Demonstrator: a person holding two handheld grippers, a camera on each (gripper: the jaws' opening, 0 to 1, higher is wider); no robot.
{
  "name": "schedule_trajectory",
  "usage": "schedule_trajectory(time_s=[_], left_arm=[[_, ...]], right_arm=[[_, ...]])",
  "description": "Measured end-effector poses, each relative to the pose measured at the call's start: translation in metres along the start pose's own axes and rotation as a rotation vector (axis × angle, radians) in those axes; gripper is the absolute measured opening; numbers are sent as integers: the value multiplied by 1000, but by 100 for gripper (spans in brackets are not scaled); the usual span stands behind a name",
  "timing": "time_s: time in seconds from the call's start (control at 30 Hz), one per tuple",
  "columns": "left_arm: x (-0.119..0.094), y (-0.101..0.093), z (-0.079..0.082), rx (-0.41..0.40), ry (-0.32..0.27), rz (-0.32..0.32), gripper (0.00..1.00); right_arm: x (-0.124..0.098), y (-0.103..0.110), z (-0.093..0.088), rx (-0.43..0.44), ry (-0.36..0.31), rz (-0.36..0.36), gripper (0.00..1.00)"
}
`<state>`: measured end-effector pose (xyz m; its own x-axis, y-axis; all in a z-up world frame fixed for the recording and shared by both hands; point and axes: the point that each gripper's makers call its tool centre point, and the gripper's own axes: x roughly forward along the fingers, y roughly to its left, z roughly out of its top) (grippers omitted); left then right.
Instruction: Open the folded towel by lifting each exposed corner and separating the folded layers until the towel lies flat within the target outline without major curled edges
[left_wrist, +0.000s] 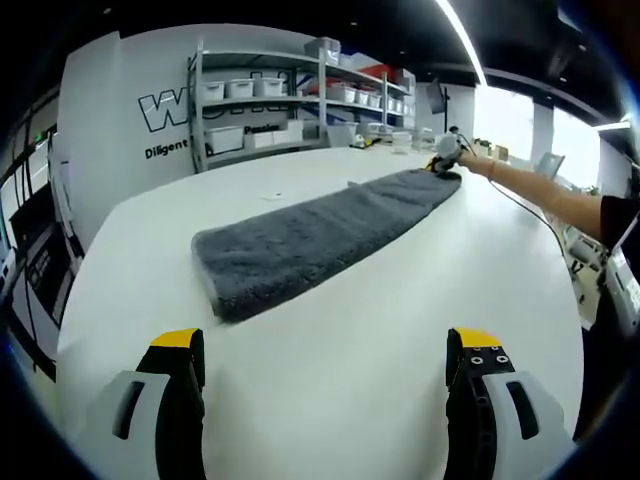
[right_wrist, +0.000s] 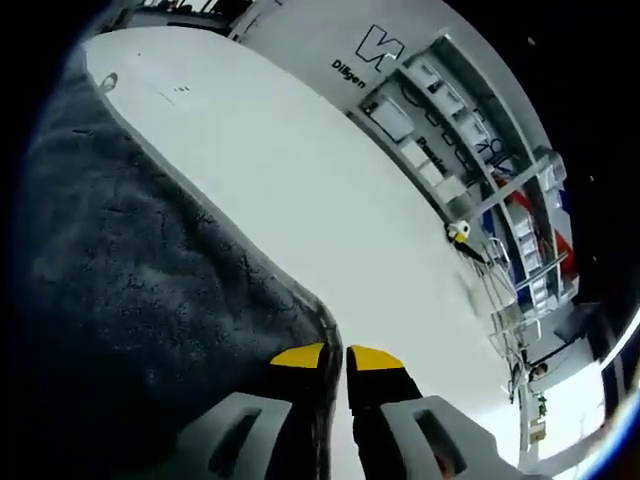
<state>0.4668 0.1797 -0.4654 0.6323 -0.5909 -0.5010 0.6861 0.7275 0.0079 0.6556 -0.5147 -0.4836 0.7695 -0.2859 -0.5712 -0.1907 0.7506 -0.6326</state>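
Note:
A dark grey towel (left_wrist: 310, 235) lies folded into a long strip across the white table (left_wrist: 330, 400). My left gripper (left_wrist: 325, 350) stands open above bare table, short of the towel's near end and not touching it. At the strip's far end my right gripper (left_wrist: 446, 159) is down on the towel, held out by a person's arm (left_wrist: 545, 195). In the right gripper view the towel (right_wrist: 140, 300) covers the left side, and my right gripper (right_wrist: 336, 358) has its yellow-tipped jaws shut on the towel's edge.
Metal shelves with white bins (left_wrist: 290, 100) stand behind the table, beside a wall with lettering (left_wrist: 170, 110). A small yellow object (right_wrist: 458, 232) sits at the table's far side by the shelving (right_wrist: 470, 130). The table's rounded edge (left_wrist: 75, 300) runs along the left.

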Motion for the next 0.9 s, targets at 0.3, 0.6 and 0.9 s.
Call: schedule_trajectory(time_s=[0.3,0.6,0.9], left_arm=[[0,1,0,-2,0,0,99],[1,2,-2,-7,6,2,99],[2,0,-4,-5,11,4,99]], right_arm=[[-21,-21,-3,87,-50,-40,39],[-57,-23,-9,180,-120,13,48],[-112,15,8,203,-252,157,64]])
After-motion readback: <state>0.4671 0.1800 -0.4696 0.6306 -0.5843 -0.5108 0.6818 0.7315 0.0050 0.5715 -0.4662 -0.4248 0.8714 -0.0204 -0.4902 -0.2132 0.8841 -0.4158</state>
